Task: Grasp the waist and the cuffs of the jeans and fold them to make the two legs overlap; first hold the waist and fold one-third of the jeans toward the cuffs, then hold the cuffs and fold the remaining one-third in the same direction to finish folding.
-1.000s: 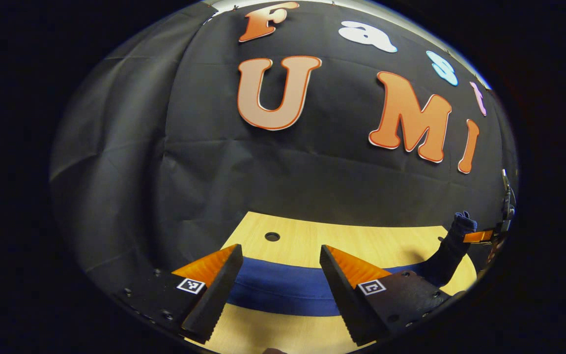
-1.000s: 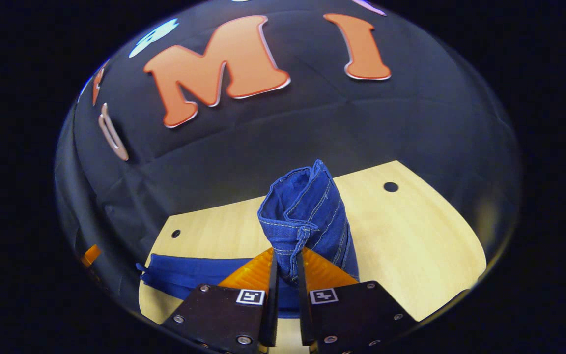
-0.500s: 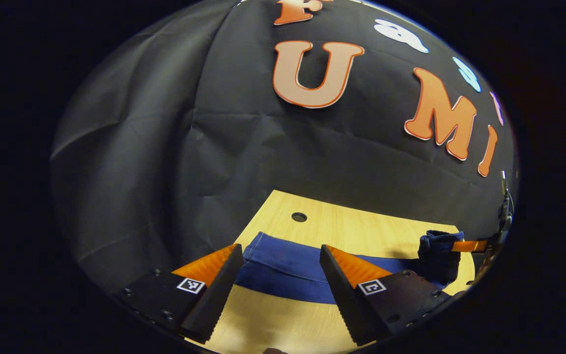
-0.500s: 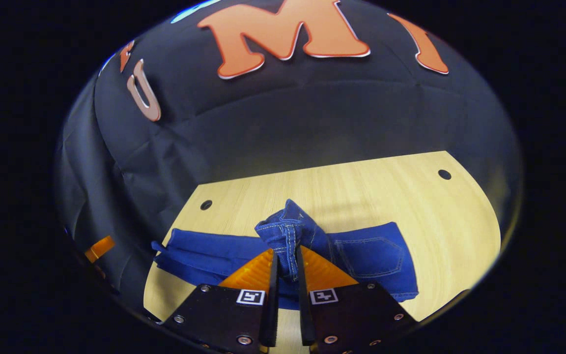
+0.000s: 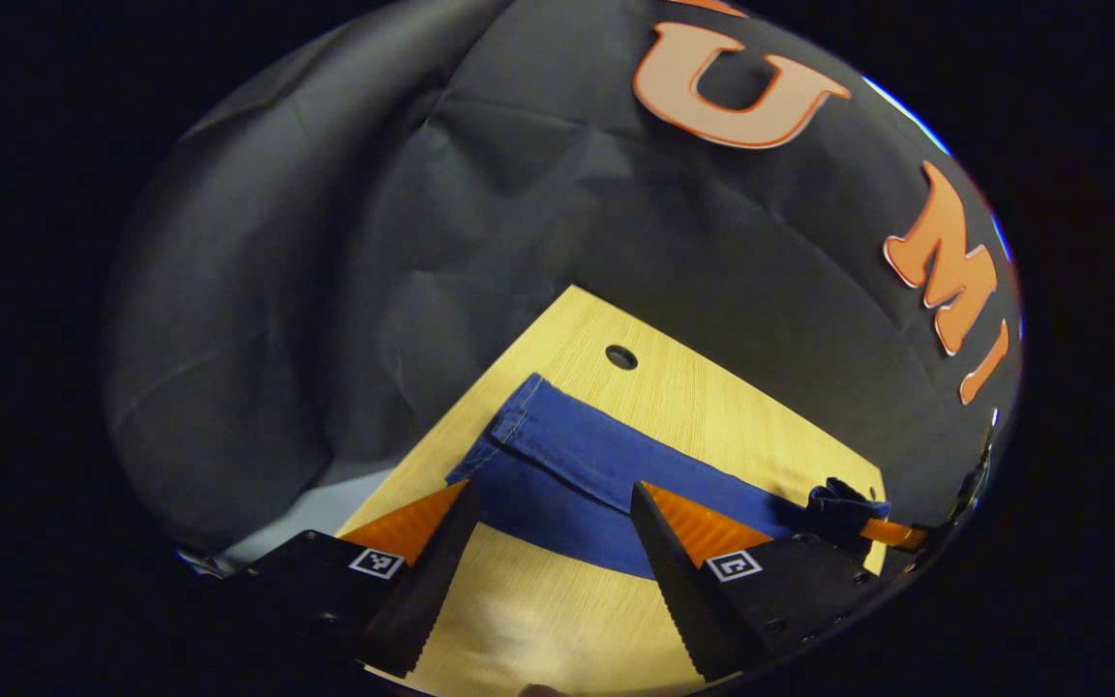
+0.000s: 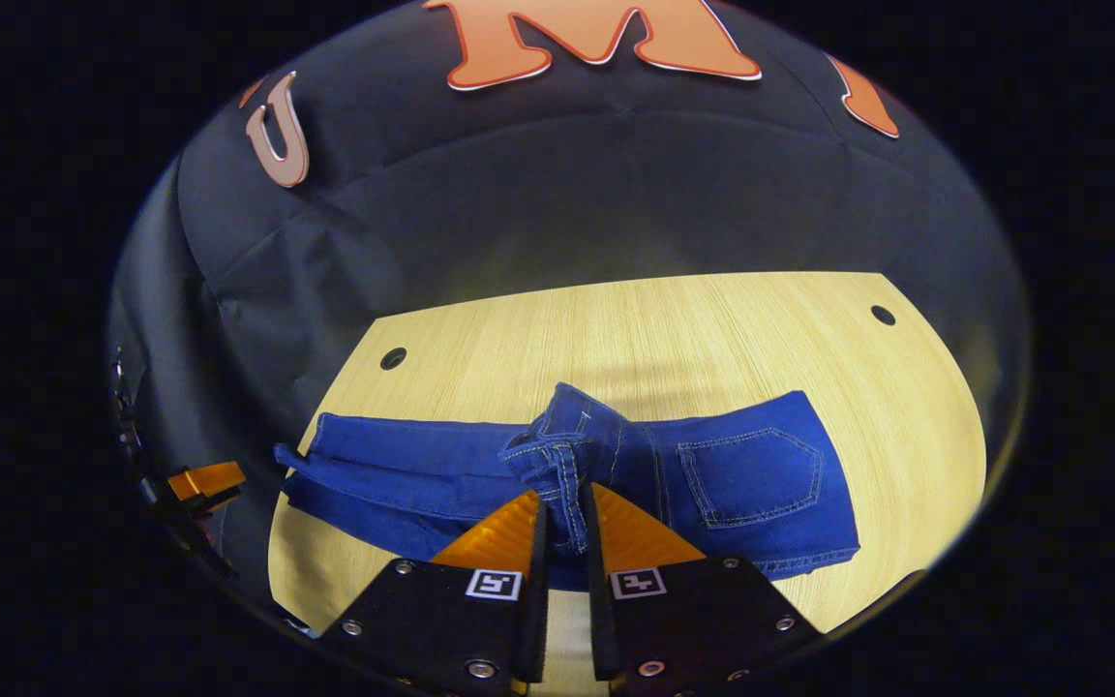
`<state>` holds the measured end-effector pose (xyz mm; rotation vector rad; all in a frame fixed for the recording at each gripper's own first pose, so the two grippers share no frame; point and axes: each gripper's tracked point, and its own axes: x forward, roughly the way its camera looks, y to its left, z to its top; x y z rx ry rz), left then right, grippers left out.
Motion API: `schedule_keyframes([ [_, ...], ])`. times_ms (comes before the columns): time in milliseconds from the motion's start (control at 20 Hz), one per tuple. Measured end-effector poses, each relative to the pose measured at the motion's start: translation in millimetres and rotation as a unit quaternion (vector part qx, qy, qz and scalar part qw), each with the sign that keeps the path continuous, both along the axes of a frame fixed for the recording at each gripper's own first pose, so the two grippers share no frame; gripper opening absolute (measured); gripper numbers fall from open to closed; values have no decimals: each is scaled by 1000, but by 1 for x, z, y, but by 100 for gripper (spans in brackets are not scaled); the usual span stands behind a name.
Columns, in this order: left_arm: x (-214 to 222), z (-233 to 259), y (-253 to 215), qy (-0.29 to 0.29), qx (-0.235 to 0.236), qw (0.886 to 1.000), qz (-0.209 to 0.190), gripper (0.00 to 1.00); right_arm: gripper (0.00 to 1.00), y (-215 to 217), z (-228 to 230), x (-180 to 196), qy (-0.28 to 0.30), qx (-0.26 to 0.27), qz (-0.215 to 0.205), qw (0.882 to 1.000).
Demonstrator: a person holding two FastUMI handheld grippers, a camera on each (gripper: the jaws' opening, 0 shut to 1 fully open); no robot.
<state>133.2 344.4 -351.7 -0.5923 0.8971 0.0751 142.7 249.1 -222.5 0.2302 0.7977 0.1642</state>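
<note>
Blue jeans (image 6: 741, 479) lie across the light wooden table (image 6: 674, 319), back pocket facing up on the right, legs running left to the cuffs (image 6: 301, 465). My right gripper (image 6: 562, 528) is shut on the bunched waist (image 6: 557, 455), low over the middle of the jeans. In the left gripper view the leg end of the jeans (image 5: 557, 455) lies flat, with the cuffs (image 5: 504, 431) at its far left. My left gripper (image 5: 548, 528) stands open just above the legs, nothing between its fingers. The right gripper (image 5: 882, 530) appears far right there, holding a lump of denim (image 5: 843, 503).
The table has round holes near its back corners (image 6: 393, 358) (image 6: 883, 315) (image 5: 620, 356). Black cloth wall stands behind the table. The table's left edge (image 5: 403, 474) runs close to the cuffs. Bare wood lies in front of the jeans (image 5: 538, 620).
My right gripper lowered the waist from upright in the air down onto the jeans, folding it toward the cuffs. My left gripper tilted down and leftward, bringing the cuffs into sight; it stayed open.
</note>
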Motion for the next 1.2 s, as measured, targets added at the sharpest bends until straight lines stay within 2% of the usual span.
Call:
schedule_keyframes([
  [50,-1,-10,5,15,-30,999,12,97,19,9,4,-4,4,23,4,1000],
  [150,-6,-27,13,41,-89,994,45,97,51,36,14,-5,8,77,15,997],
  [200,-12,-32,14,56,-111,991,56,97,69,44,18,-2,2,80,15,997],
  [250,-12,-38,18,65,-124,988,66,97,64,45,18,-1,-1,72,14,997],
  [500,-17,-68,46,109,-177,972,112,97,78,29,36,-7,-28,60,9,998],
  [800,7,-83,50,78,-234,960,129,93,91,-19,68,-9,-60,37,-44,997],
  [850,11,-84,49,71,-241,960,126,88,91,-30,74,-9,-66,39,-53,996],
  [1000,25,-84,39,48,-263,955,125,87,92,-56,84,-10,-72,41,-75,994],
  [1150,44,-89,28,37,-293,946,134,82,93,-75,84,-13,-72,41,-91,992],
  [1200,52,-92,23,38,-309,938,155,78,92,-78,82,-16,-71,41,-92,992],
])
